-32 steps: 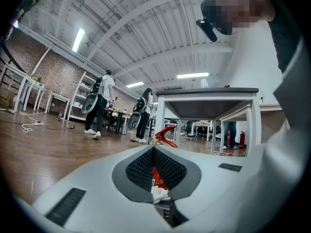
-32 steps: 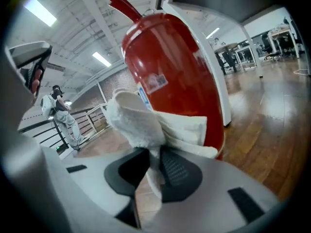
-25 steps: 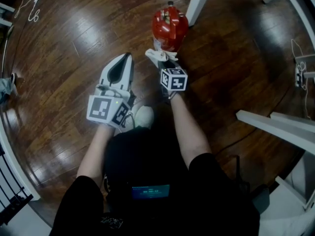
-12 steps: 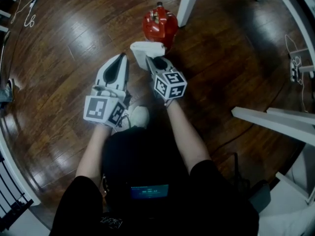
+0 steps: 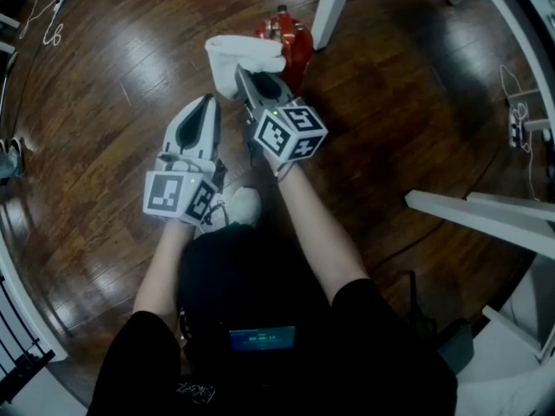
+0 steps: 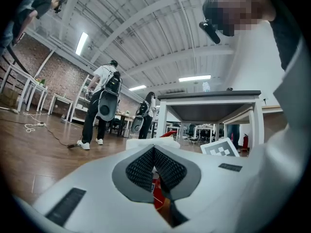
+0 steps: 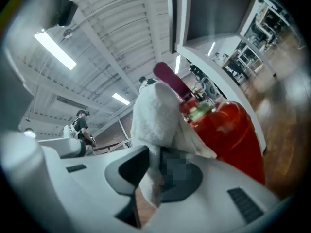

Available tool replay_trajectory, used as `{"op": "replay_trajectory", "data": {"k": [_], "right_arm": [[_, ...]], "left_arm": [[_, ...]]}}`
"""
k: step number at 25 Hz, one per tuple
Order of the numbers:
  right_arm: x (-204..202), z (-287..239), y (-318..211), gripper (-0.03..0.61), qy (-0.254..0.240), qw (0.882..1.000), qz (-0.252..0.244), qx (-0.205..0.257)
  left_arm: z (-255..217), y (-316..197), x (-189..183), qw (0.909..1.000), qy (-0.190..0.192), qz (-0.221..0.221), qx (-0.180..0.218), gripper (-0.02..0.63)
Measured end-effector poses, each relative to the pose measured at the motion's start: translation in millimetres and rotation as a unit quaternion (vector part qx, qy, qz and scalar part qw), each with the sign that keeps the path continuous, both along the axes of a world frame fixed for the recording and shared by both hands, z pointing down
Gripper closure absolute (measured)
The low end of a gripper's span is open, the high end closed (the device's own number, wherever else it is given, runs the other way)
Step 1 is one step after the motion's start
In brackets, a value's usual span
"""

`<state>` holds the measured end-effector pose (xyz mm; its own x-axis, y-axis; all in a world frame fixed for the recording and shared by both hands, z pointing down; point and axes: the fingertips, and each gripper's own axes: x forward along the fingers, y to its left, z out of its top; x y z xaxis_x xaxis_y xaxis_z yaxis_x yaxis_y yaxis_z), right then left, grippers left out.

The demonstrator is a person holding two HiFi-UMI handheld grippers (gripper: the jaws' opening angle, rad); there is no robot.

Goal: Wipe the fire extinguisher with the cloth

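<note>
Nothing legible anywhere. Only black-and-white square patterns, no letters, on the left cube (image 5: pixel 180 196) and the right cube (image 5: pixel 290 131). Glowing chest screen (image 5: pixel 262 338) too small to read; green tag (image 7: pixel 200 111) on the fire extinguisher (image 7: pixel 233 130) blurred.

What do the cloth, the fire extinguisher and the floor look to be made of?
The cloth looks like soft white terry-like fabric: fuzzy nap, limp folds. The fire extinguisher is probably painted metal: glossy red with highlights. The floor is dark wood or wood-look planks, polished, with seams and reflections.
</note>
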<state>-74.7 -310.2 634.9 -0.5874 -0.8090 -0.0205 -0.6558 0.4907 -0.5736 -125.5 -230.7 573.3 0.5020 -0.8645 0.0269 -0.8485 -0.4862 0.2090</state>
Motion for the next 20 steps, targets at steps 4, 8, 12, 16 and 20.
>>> {"op": "replay_trajectory", "data": {"k": [4, 8, 12, 16, 20], "right_arm": [[-2, 23, -16, 0.502, -0.044, 0.998, 0.015, -0.043], [-6, 47, -20, 0.502, -0.073, 0.994, 0.024, -0.082], [-5, 97, -19, 0.502, -0.07, 0.988, 0.022, -0.136], [-1, 138, -17, 0.502, -0.037, 0.984, 0.023, -0.171], [-1, 184, -15, 0.502, 0.004, 0.978, 0.023, -0.206]], "left_arm": [[2, -1, -4, 1.0, 0.0, -0.002, -0.006, 0.614], [3, -7, -8, 1.0, -0.001, -0.005, -0.007, 0.614], [7, -10, -3, 0.9999, -0.004, 0.004, -0.009, 0.614], [10, -13, -4, 0.9999, -0.001, 0.008, -0.014, 0.614], [13, -17, -2, 0.9998, -0.004, 0.015, -0.014, 0.614]]}}
